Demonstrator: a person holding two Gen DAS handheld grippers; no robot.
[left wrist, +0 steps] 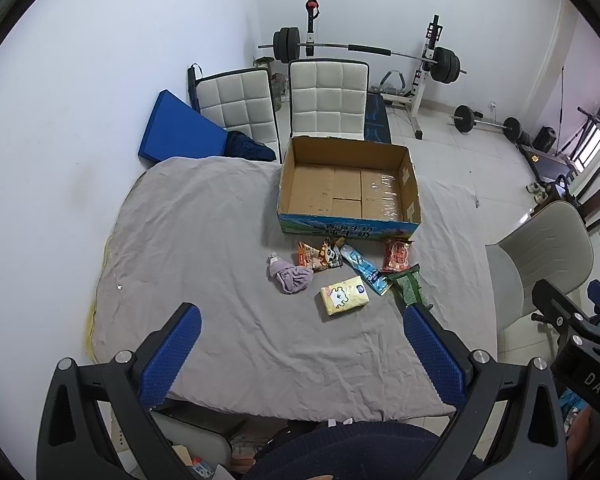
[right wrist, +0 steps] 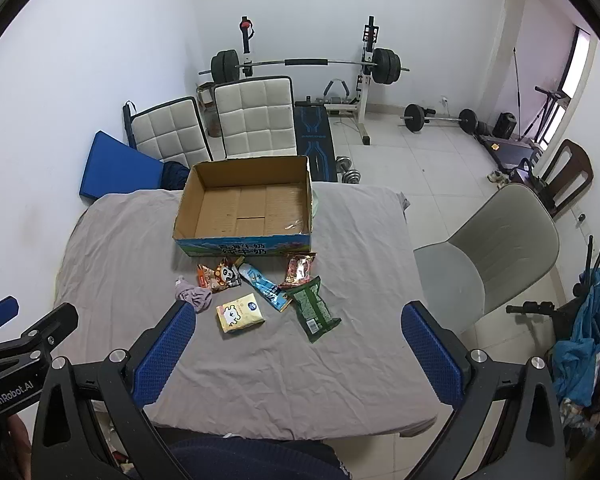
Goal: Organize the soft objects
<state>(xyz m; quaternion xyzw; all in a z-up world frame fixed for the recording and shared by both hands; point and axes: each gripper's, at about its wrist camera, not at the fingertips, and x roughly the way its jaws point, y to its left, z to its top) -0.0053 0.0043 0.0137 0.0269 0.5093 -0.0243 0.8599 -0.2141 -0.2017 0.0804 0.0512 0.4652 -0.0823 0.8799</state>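
An empty open cardboard box (left wrist: 348, 188) (right wrist: 248, 208) stands at the far side of a table under a grey cloth (left wrist: 204, 248) (right wrist: 284, 368). In front of it lie a purple cloth bundle (left wrist: 290, 274) (right wrist: 194, 296), a yellow tissue pack (left wrist: 344, 295) (right wrist: 240, 313), an orange snack bag (left wrist: 320, 256) (right wrist: 220, 274), a blue packet (left wrist: 364, 268) (right wrist: 266, 286), a red snack bag (left wrist: 397, 255) (right wrist: 299, 270) and a green packet (left wrist: 410, 286) (right wrist: 314, 310). My left gripper (left wrist: 302, 316) and right gripper (right wrist: 300, 316) are open and empty, held above the table's near side.
Two white padded chairs (left wrist: 328, 100) (right wrist: 254, 116) and a blue cushion (left wrist: 176, 128) stand behind the table. A grey chair (right wrist: 496, 248) (left wrist: 540, 264) is at the right. A barbell rack (right wrist: 308, 66) and weights stand on the tiled floor behind.
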